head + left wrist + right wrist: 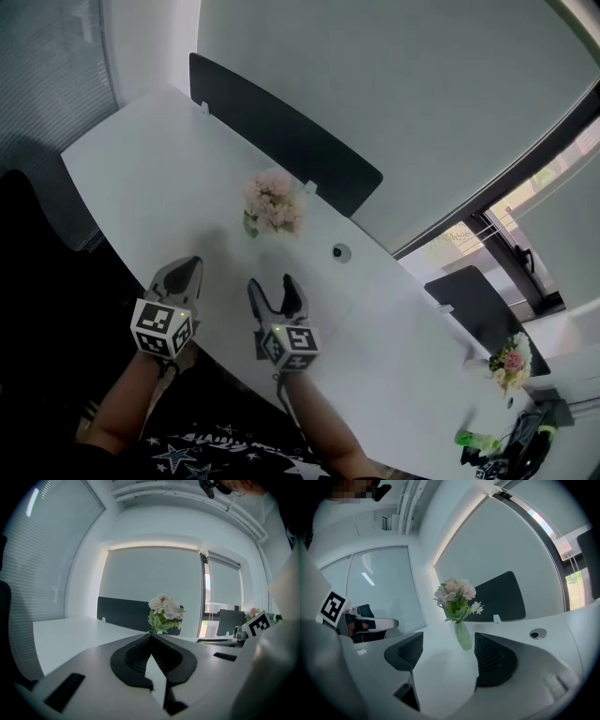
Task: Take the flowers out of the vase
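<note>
A bunch of pale pink and white flowers (273, 202) stands in a slim, pale green glass vase (463, 635) on the white table (141, 169), in front of both grippers. From above, the blooms hide most of the vase. My left gripper (185, 270) hovers near the table's front edge with its jaws closed together and nothing in them; the flowers (164, 611) rise just beyond its tips (151, 638). My right gripper (272, 285) is beside it, open, short of the vase. In the right gripper view the vase and flowers (454, 595) appear between the spread jaws (449, 644) but farther off, untouched.
A dark divider panel (281, 131) runs along the table's far edge behind the flowers. A round cable grommet (341, 252) sits to the right of the vase. Farther right are a second panel (478, 300), another small bouquet (511, 361) and a green object (473, 439).
</note>
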A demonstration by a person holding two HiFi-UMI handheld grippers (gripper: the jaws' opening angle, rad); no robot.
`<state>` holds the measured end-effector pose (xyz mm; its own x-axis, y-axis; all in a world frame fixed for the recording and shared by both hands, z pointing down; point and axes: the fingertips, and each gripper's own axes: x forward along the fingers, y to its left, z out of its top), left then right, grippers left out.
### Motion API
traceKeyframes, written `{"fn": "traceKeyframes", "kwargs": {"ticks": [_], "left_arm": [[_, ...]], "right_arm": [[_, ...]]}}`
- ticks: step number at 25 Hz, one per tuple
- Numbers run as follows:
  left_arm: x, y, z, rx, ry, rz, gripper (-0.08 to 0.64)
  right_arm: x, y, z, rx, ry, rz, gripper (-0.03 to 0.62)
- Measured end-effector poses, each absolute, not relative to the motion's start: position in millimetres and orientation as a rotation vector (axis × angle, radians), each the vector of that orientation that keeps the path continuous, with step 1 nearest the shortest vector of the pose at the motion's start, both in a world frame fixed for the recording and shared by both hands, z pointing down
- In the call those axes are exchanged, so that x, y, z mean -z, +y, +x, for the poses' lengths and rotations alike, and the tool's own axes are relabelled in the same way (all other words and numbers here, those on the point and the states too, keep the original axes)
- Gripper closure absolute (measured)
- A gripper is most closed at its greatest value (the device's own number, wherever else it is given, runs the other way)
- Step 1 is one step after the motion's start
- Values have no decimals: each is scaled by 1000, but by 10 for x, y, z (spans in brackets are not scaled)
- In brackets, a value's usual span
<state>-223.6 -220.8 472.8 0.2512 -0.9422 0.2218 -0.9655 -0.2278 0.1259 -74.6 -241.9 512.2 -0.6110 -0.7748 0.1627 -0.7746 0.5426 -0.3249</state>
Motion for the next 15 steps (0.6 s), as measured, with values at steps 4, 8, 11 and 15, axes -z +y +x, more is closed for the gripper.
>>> {"fn": "traceKeyframes", "kwargs": {"ticks": [4,8,11,15], "left_arm": [[-4769,-2453,-2341,-171,-1746,2325,552],[-4828,-2683,-2429,-175,-1697,2363,552],[-4845,-2842,-2504,-185,-1674,2399,552],[-4870,-3026,-2582,-176,-1635,2426,552]], "right_arm": [[-5187,-2646,-878,525,2759,-1441,281],[-5258,-2866,-1055,487,2766,-1472,281],[-5299,-3045,-1147,442,2757,-1508,281],[-5305,-3243,-1248,390,2730,-1566,282]]}}
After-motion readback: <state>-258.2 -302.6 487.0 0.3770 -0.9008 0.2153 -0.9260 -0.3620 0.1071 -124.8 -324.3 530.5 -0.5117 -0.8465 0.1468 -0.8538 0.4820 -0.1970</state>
